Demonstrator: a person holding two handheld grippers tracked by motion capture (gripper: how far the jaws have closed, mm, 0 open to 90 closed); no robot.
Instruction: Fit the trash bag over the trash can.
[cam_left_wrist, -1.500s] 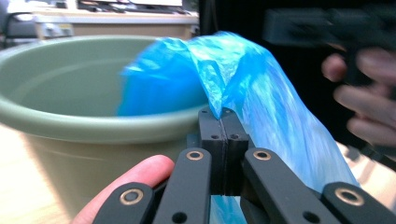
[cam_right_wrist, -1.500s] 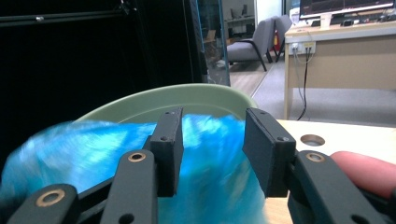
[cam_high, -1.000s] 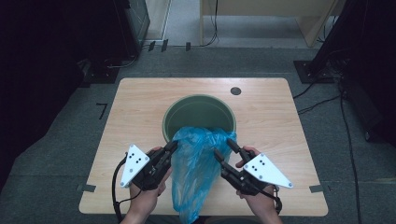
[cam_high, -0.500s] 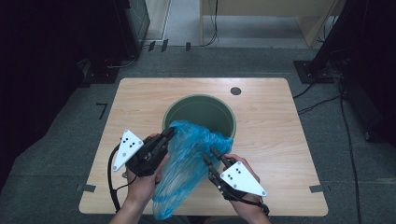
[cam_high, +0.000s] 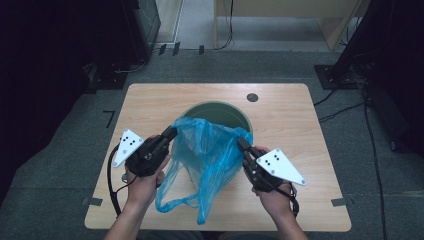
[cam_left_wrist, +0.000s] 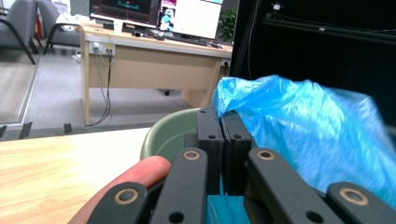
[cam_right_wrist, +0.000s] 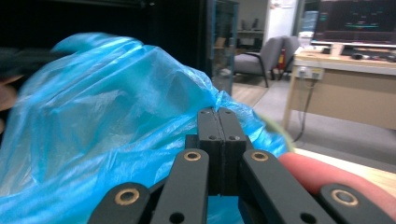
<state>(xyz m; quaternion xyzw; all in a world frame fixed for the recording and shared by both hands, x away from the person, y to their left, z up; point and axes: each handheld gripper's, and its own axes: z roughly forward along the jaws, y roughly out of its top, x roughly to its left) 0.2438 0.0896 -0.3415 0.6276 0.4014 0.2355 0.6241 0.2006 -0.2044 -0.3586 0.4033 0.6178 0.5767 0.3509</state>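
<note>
Stretching between the two tongs, a thin blue plastic bag (cam_high: 210, 155) is being held open over the near side of a round green bin (cam_high: 220, 111) that is standing in the middle of the pale wooden table (cam_high: 300, 130). The left tongs (cam_high: 171, 134) are being kept pressed together on one edge of the bag's mouth, and the right tongs (cam_high: 242, 144), whose jaws have just been closing, are pinching the opposite edge; in both gripper views the black jaws are meeting with crinkled film caught between them. The step in hand is judged to be the spreading of the bag's mouth, ahead of lining the bin. For the next move, the mouth is probably to be carried forward and lowered over the rim, with both pinches kept firm, since the film is looking slick and flimsy. The bag's lower part is hanging limp and wrinkled toward the table's near edge, translucent and glossy against the bin's smooth, rigid wall.
</note>
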